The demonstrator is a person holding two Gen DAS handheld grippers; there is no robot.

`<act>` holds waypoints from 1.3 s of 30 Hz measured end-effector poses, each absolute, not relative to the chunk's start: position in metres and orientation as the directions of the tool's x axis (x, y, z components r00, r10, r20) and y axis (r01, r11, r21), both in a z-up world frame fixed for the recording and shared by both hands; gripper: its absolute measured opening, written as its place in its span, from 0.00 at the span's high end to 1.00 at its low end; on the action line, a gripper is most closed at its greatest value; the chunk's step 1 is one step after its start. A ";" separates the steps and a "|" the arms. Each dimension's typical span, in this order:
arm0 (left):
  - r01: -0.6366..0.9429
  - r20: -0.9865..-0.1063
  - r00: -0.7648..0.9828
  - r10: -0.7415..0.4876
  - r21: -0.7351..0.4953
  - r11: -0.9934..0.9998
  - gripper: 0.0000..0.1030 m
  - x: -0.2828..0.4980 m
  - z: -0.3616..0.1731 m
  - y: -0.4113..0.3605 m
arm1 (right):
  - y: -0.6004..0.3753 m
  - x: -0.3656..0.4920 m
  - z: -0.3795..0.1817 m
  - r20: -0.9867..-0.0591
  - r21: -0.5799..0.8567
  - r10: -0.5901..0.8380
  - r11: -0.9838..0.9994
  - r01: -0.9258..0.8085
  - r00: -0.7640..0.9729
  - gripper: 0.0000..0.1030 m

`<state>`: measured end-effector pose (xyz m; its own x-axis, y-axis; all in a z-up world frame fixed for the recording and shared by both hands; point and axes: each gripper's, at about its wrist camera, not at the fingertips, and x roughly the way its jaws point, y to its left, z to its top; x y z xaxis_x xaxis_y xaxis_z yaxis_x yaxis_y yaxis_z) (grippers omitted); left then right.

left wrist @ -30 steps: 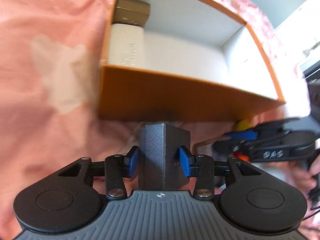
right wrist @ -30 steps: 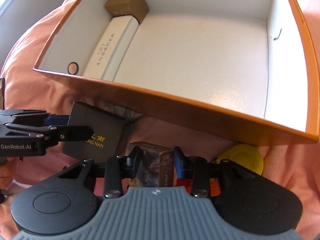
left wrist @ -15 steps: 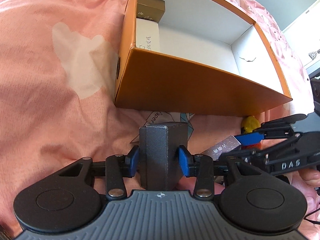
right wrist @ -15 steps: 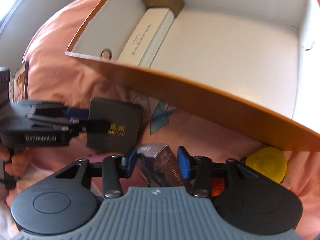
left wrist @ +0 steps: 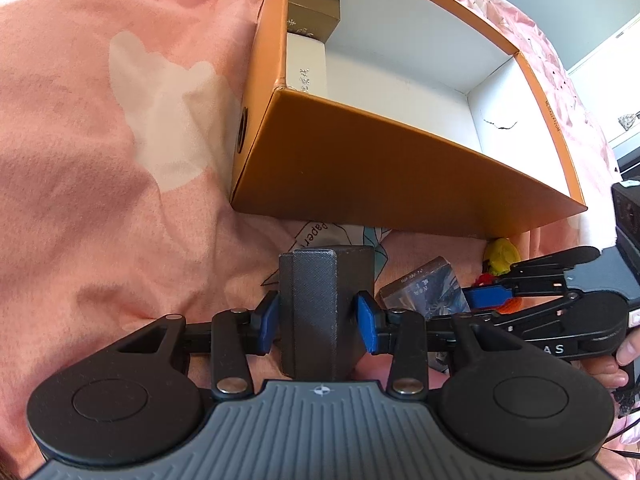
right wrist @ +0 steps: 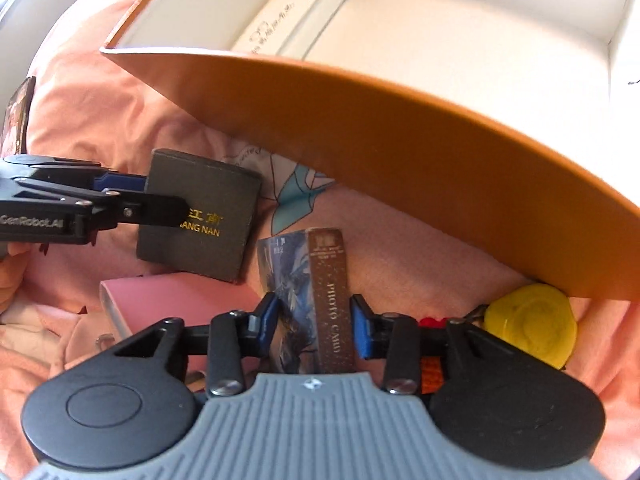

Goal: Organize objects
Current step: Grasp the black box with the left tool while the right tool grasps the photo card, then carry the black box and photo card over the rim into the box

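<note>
My left gripper (left wrist: 318, 322) is shut on a dark grey box (left wrist: 316, 304) with gold lettering, held in front of the orange storage box (left wrist: 380, 168); it also shows in the right wrist view (right wrist: 198, 216). My right gripper (right wrist: 314, 326) is shut on a blue photo-card box (right wrist: 310, 300), also seen in the left wrist view (left wrist: 426, 290). The orange box (right wrist: 400, 120) holds a white carton (right wrist: 284, 20) and a gold-brown box (left wrist: 314, 16) along its left wall.
A pink bedspread (left wrist: 100, 160) lies under everything. A yellow round toy (right wrist: 532, 324) sits by the orange box's near right corner. A pink flat case (right wrist: 168, 304) lies below the grey box. A picture card (right wrist: 16, 116) lies at far left.
Both grippers have drawn back and lower from the orange box, each still holding its box. The orange box now sits farther away and higher in both views.
</note>
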<state>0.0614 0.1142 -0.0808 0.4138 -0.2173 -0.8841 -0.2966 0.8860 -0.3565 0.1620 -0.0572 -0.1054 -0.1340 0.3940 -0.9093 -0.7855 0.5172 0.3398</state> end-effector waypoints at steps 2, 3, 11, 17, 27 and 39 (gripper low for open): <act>-0.296 -0.882 0.420 -0.212 -0.354 0.887 0.55 0.060 -0.078 0.113 | -0.060 0.158 -0.094 -0.901 0.336 0.418 0.513 -0.790 -0.112 0.71; -0.293 -0.881 0.424 -0.209 -0.351 0.889 0.56 0.059 -0.077 0.112 | -0.062 0.157 -0.089 -0.895 0.342 0.432 0.511 -0.789 -0.108 0.75; -0.215 -0.851 0.486 -0.198 -0.336 0.917 0.56 0.052 -0.046 0.099 | -0.071 0.143 -0.045 -0.867 0.297 0.498 0.517 -0.803 0.000 0.77; -0.157 -0.788 0.575 -0.219 -0.369 0.916 0.56 0.045 -0.009 0.095 | -0.084 0.140 -0.008 -0.825 0.280 0.558 0.533 -0.798 0.084 0.77; -0.093 -0.668 0.717 -0.201 -0.377 0.922 0.58 0.066 0.049 0.090 | -0.104 0.155 0.064 -0.720 0.280 0.658 0.565 -0.776 0.219 0.77; -0.125 -0.721 0.651 -0.237 -0.410 0.903 0.58 0.156 0.024 0.115 | -0.093 0.216 0.059 -0.704 0.278 0.613 0.702 -0.656 0.357 0.77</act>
<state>0.1560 0.1154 0.0243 0.6511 -0.2367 -0.7212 -0.1255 0.9035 -0.4099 0.2165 -0.0930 0.0593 0.3575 0.6133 -0.7044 -0.6557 0.7018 0.2783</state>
